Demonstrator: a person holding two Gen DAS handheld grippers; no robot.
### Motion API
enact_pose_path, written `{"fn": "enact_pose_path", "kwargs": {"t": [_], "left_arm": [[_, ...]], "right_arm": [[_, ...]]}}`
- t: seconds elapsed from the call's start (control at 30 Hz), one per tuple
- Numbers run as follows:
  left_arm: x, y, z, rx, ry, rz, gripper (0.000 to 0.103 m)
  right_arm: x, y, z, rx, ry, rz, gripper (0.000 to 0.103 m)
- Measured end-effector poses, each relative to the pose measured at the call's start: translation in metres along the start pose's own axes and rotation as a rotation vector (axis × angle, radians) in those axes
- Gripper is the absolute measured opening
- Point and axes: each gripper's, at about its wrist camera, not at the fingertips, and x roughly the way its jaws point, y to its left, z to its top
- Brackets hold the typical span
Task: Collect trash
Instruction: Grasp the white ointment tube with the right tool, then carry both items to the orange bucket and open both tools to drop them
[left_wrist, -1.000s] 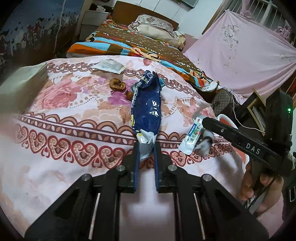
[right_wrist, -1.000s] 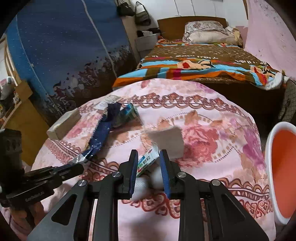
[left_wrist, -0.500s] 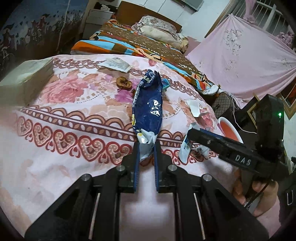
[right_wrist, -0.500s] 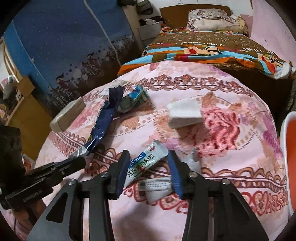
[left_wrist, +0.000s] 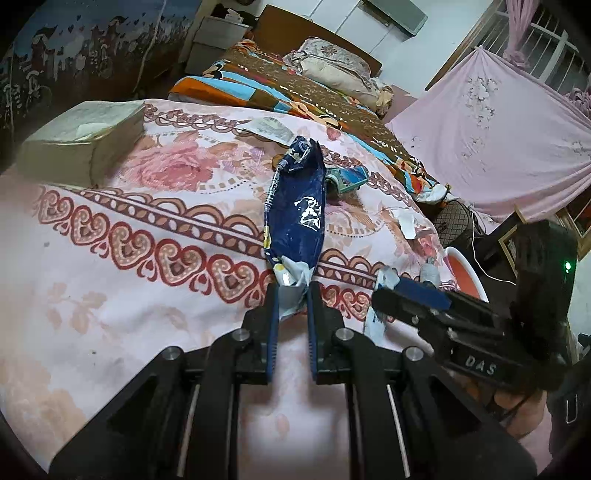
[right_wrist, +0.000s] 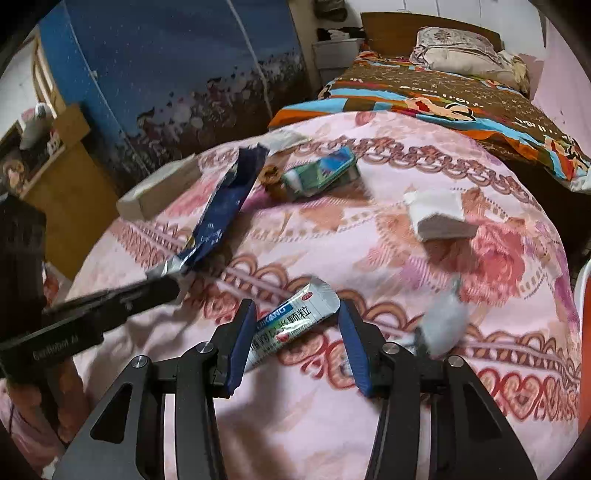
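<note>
Foil of the blue snack wrapper (left_wrist: 297, 206) looks light, crinkly and slick; the left gripper (left_wrist: 291, 295) has its jaws clamped on the wrapper's torn silver end, a sound hold. Just right of the wrapper on the floral bedspread (right_wrist: 406, 258), a thin white sachet (right_wrist: 295, 321) lies between the right gripper's (right_wrist: 297, 332) parted jaws, ungripped; it is best pinched across its flat middle.
</note>
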Motion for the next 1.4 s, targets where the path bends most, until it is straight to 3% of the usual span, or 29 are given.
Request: {"fn": "enact_pose_path", "kwargs": {"t": [0.17, 0.4, 0.63, 0.93, 1.13, 1.27, 1.4], "left_arm": [[-0.007, 0.009, -0.002, -0.007, -0.005, 0.0, 0.018], [-0.016, 0.019, -0.005, -0.016, -0.011, 0.007, 0.018], [-0.017, 0.022, -0.007, -0.016, -0.013, 0.011, 0.018], [-0.021, 0.01, -0.012, 0.051, -0.041, 0.076, 0.017], [-0.031, -0.013, -0.015, 0.15, -0.123, 0.13, 0.017], [-0.039, -0.036, -0.015, 0.23, -0.203, 0.138, 0.017], [-0.049, -0.063, -0.011, 0.304, -0.301, 0.092, 0.017]], "right_arm": [[-0.009, -0.004, -0.008, 0.072, 0.004, 0.024, 0.045], [0.006, 0.011, -0.004, 0.072, 0.016, 0.011, 0.046], [0.019, 0.033, -0.003, -0.053, 0.012, -0.115, 0.033], [0.014, 0.036, -0.009, -0.099, -0.018, -0.13, 0.017], [-0.01, 0.031, -0.017, -0.101, -0.121, -0.137, 0.009], [-0.038, 0.023, -0.022, -0.08, -0.257, -0.117, 0.009], [-0.079, 0.005, -0.024, -0.033, -0.445, -0.093, 0.009]]}}
